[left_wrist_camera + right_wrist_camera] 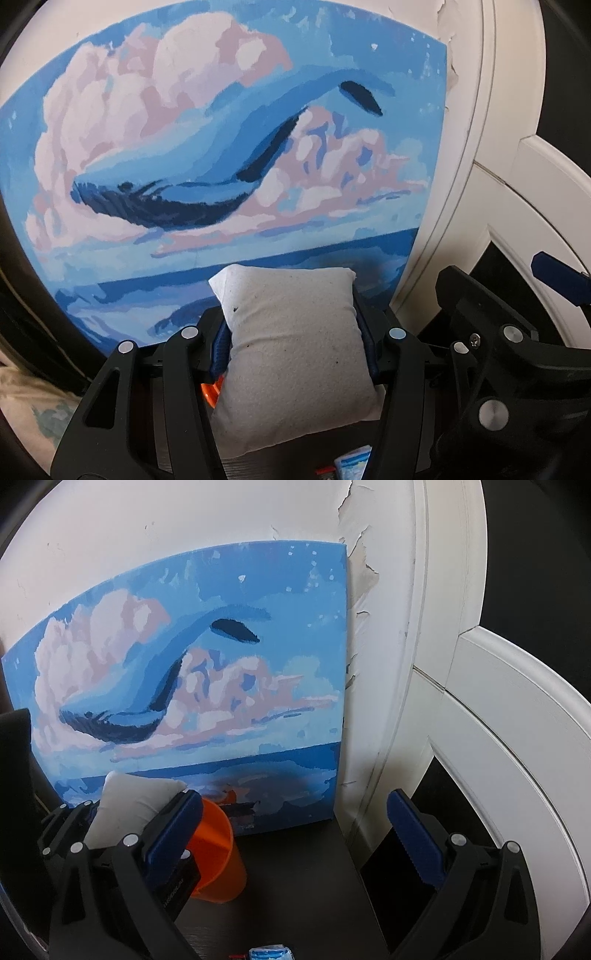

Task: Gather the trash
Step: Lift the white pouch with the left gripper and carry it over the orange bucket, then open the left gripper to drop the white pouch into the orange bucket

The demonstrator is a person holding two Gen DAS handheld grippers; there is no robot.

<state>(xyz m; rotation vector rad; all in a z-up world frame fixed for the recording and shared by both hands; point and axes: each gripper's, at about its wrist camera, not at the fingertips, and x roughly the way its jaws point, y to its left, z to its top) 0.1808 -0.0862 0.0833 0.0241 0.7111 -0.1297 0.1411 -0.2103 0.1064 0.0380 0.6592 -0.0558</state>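
White and softly stuffed, a small pillow-like pouch (295, 354) was held between the blue pads of the left gripper (295, 354), whose jaws were clamped on its two sides. The pouch was pinched in at the waist where the pads pressed, so it was judged to be light, limp and easily squeezed; a hold across the middle, as shown, looked secure, though a dark speck and some grime were seen on its fabric. It was carried above the dark worktop (306, 878), near the left side, just in front of a whale painting (192, 672) that leaned against the peeling white wall (380, 590).

An orange cup (218, 860) stood on the worktop just beneath and beside the pouch, its rim partly hidden by the left gripper. What lay inside could not be told. It was judged the likely place for the trash, and the pouch looked broad against its mouth, so some squeezing might be needed.

The right gripper (295, 845) was held to the right, jaws wide apart and empty. A small blue-and-white packet (269, 953) lay at the near edge.
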